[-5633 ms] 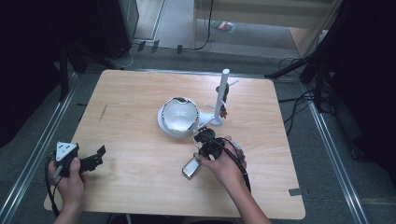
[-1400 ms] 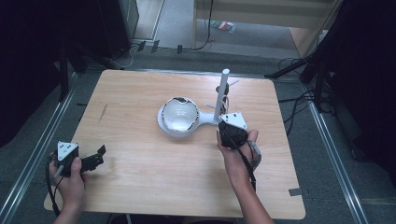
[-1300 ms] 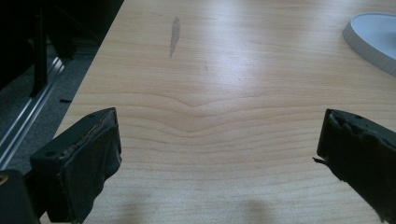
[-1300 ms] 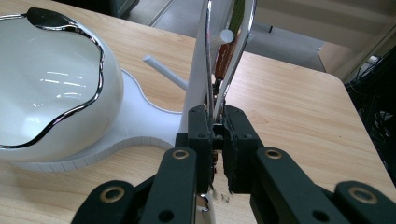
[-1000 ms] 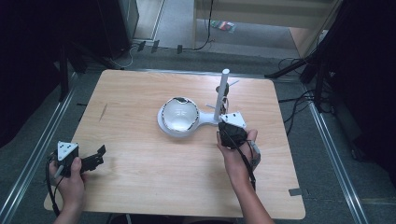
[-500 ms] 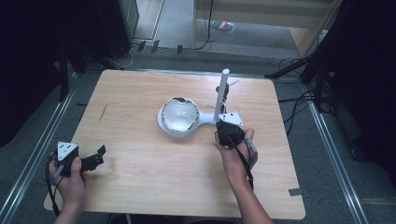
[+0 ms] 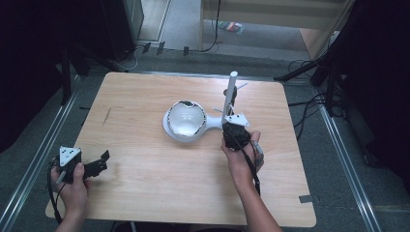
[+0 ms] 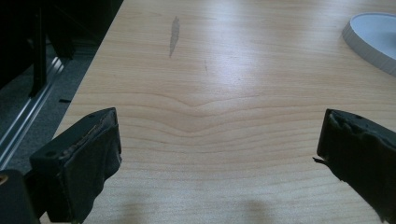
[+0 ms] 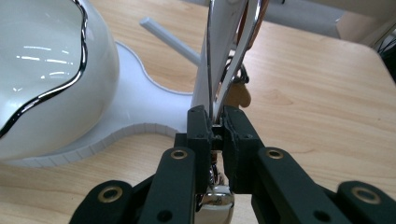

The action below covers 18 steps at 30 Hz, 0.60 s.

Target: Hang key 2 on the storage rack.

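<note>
The thing in work is a thin shiny metal piece (image 9: 229, 60), chrome-coloured and curved, which rises between the jaws of the right gripper (image 9: 215, 135) and widens upward into two bright edges. Its lower end, a rounded chrome knob, shows below the jaws, close to the camera. What kind of tool it is I cannot tell.

The right gripper view shows the grip itself: the two black jaws stand very narrow and both pads (image 9: 233, 140) press on the metal piece from its two sides. Just to the left of the pads in this view lies the flat white base (image 9: 140, 116) of a white round bowl with a chrome rim (image 9: 42, 70), and behind the pads a white upright post (image 7: 230, 94) stands on that base.

The high view shows what this close view cannot: the right gripper (image 7: 235, 130) is at the right end of the white base, beside the post, on the light wooden table (image 7: 145, 193). The metal piece is too small to see there.

The left gripper (image 7: 94, 164) is well apart, near the left front corner of the table. In the left gripper view its jaws stand wide, with only bare wood between the pads (image 8: 93, 154).
</note>
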Each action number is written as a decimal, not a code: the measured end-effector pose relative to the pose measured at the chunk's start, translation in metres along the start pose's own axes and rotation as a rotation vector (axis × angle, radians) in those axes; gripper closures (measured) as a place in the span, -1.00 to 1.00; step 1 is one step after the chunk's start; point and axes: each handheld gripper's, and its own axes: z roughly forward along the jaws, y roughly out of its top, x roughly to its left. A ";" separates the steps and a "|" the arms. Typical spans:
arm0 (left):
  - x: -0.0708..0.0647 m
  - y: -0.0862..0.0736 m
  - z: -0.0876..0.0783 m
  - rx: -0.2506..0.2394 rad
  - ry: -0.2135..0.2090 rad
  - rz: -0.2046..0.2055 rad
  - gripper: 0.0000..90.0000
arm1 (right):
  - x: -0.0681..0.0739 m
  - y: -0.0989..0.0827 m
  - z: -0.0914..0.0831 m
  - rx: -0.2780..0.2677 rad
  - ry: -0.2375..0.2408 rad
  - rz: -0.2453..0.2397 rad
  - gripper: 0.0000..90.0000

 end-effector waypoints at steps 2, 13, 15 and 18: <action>0.000 0.000 0.000 -0.001 -0.001 -0.001 -1.00 | -0.001 0.000 0.001 -0.005 0.015 0.009 0.70; 0.000 0.000 0.000 -0.003 0.003 0.003 -1.00 | -0.014 -0.002 -0.006 -0.064 0.118 0.053 0.03; 0.000 0.000 0.000 -0.001 0.003 0.004 -1.00 | -0.019 -0.003 -0.009 -0.067 0.152 0.051 -0.22; -0.001 0.000 0.000 -0.001 0.003 0.004 -1.00 | -0.023 -0.004 -0.012 -0.052 0.164 0.083 -0.36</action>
